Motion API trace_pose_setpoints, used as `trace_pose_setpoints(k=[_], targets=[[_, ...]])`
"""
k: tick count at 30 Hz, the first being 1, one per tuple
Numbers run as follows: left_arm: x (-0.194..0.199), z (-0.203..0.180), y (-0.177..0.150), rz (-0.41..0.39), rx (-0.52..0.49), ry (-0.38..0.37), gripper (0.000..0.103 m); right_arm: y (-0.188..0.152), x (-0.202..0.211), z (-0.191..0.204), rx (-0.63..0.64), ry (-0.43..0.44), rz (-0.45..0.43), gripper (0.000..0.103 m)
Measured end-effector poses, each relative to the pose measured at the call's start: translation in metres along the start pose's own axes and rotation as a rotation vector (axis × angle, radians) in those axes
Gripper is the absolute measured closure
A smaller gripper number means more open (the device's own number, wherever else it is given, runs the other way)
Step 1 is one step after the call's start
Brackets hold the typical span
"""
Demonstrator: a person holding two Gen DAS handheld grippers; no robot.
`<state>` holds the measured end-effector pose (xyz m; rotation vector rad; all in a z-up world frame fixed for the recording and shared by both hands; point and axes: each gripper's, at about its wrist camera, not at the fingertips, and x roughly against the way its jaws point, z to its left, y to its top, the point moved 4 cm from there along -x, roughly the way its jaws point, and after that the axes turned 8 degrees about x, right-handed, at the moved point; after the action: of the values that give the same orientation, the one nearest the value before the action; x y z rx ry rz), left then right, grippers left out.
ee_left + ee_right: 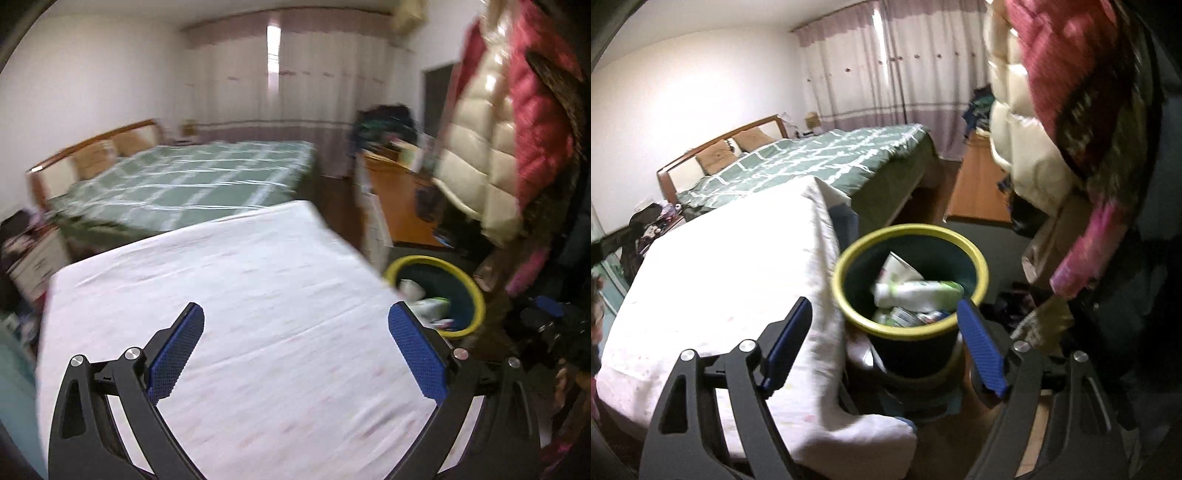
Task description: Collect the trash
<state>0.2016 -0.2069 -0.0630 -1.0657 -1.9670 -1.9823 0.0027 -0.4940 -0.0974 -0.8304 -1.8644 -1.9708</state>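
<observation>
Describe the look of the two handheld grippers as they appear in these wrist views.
The left gripper and the right gripper look alike: two black arms curve outward with slotted cut-outs, joined by silver round bolt heads at the pivots. Each fingertip carries a flat, elongated blue pad with a fine dimpled texture. No cables, markings or sleeves show.

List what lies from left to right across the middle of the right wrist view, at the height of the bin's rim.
White-covered table → yellow-rimmed trash bin holding bottles and a paper cup → pink hanging garment.
</observation>
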Motion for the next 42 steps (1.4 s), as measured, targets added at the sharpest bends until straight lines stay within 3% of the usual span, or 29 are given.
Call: trace_pose_setpoints(k=[5, 12, 16, 22, 42], targets=[[0.058, 0.067, -0.034, -0.053, 0.128, 0.178, 0.005, 0.010, 0.015, 0.029, 0.042, 0.006, -0.036, 0.023], [0.110, 0.105, -0.073, -0.087, 0.185, 0.259, 0.005, 0.017, 0.052, 0.054, 0.066, 0.017, -0.114, 0.016], [0.141, 0.111, -0.087, -0.122, 0.239, 0.239, 0.005, 0.020, 0.076, 0.066, 0.099, -0.010, -0.173, 0.013], [0.176, 0.099, -0.098, -0.177, 0.204, 0.256, 0.005, 0.017, 0.093, 0.072, 0.083, 0.019, -0.191, 0.012], [0.185, 0.094, -0.091, -0.182, 0.218, 0.303, 0.005, 0.013, 0.086, 0.079, 0.077, 0.012, -0.170, 0.011]])
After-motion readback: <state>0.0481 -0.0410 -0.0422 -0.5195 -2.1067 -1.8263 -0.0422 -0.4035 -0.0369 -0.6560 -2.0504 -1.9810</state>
